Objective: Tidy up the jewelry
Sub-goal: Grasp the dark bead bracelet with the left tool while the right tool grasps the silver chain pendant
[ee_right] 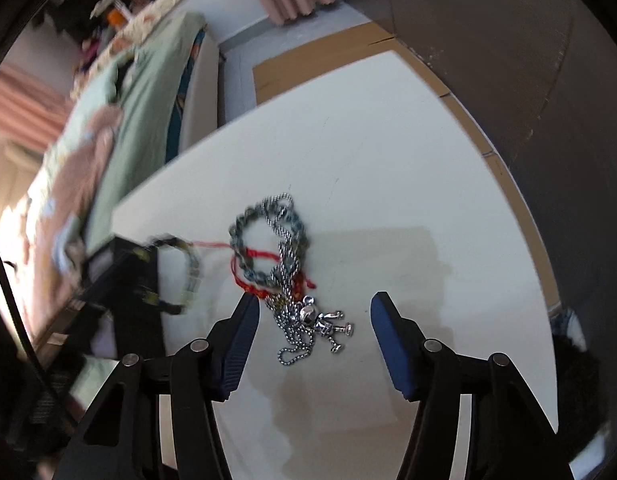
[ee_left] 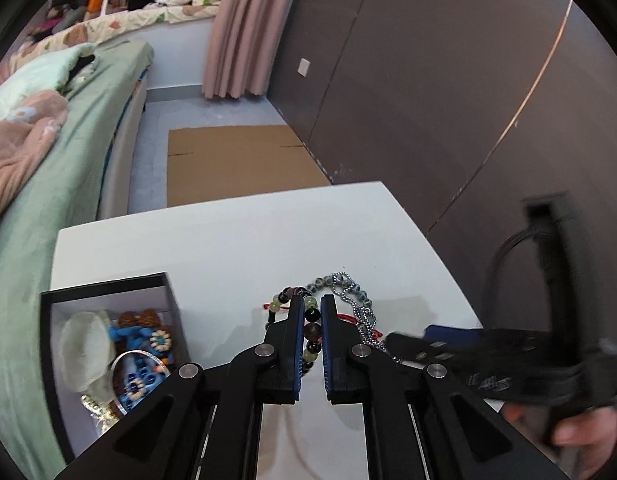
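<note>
A bed [ee_left: 68, 128] with green bedding runs along the left of the white tabletop [ee_left: 236, 240]; flattened cardboard [ee_left: 236, 164] lies on the floor beyond it. A black-rimmed jewelry box [ee_left: 108, 340], already holding beaded pieces, sits at the tabletop's left edge. The left claw [ee_left: 311, 320] is narrow, clamped on a mixed-bead bracelet [ee_left: 311, 332]. Just beyond it lies a tangle: grey-blue bead bracelet [ee_right: 268, 240], red cord [ee_right: 260, 256] and silver chain necklace [ee_right: 286, 272] with a small figure pendant [ee_right: 328, 326]. The right claw [ee_right: 314, 312] stands wide, fingers either side of the pendant, touching nothing.
</note>
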`<state>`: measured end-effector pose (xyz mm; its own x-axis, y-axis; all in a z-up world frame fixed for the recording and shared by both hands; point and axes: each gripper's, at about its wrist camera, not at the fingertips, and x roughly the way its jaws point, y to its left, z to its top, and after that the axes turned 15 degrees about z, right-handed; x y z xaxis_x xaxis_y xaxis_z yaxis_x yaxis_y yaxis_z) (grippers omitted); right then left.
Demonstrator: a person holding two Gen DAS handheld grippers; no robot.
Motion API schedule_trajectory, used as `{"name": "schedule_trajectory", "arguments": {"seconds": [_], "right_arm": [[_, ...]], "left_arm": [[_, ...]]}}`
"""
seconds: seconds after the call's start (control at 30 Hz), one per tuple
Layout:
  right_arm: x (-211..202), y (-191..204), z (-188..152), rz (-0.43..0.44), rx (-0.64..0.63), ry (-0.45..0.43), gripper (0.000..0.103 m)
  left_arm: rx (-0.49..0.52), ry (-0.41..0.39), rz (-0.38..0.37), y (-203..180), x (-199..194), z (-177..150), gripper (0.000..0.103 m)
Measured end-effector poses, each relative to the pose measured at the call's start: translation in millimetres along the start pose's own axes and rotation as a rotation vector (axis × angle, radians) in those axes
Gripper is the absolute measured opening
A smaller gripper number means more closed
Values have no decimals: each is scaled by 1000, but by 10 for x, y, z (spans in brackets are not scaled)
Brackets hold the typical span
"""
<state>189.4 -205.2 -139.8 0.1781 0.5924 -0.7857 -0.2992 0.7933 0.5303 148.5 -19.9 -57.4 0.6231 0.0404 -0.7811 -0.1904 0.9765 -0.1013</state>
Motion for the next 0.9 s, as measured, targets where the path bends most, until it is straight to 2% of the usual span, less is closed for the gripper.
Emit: {"name": "schedule_trajectory", "arguments": {"seconds": [0.2, 0.3, 0.47, 0.57, 0.6, 0.7, 0.8, 0.9], "right_arm": [[232, 213, 9, -80, -155, 27, 60], [314, 212, -38, -99, -157, 57, 60], [337, 358, -215, -154, -249, 92, 59], [347, 429, -322, -222, -321, 91, 37], [321, 425, -343, -214, -323, 87, 20], [215, 346, -369, -148, -284, 87, 11], [123, 315, -399, -117, -249, 69, 11], [-61, 338, -430, -45, -233, 17, 11]], "left_arm": [[-32, -26, -2, 140, -176, -21, 8], [-46, -39, 0, 198, -253, -29, 8], [-56, -51, 2, 268, -365, -65, 8], [-62, -60, 4, 298, -436, -100, 8], [-66, -65, 6, 316, -465, -108, 8], [-79, -77, 8, 374, -546, -129, 8], [-105, -95, 1, 465, -660, -145, 8], [-126, -127, 3, 545, -806, -147, 8]]}}
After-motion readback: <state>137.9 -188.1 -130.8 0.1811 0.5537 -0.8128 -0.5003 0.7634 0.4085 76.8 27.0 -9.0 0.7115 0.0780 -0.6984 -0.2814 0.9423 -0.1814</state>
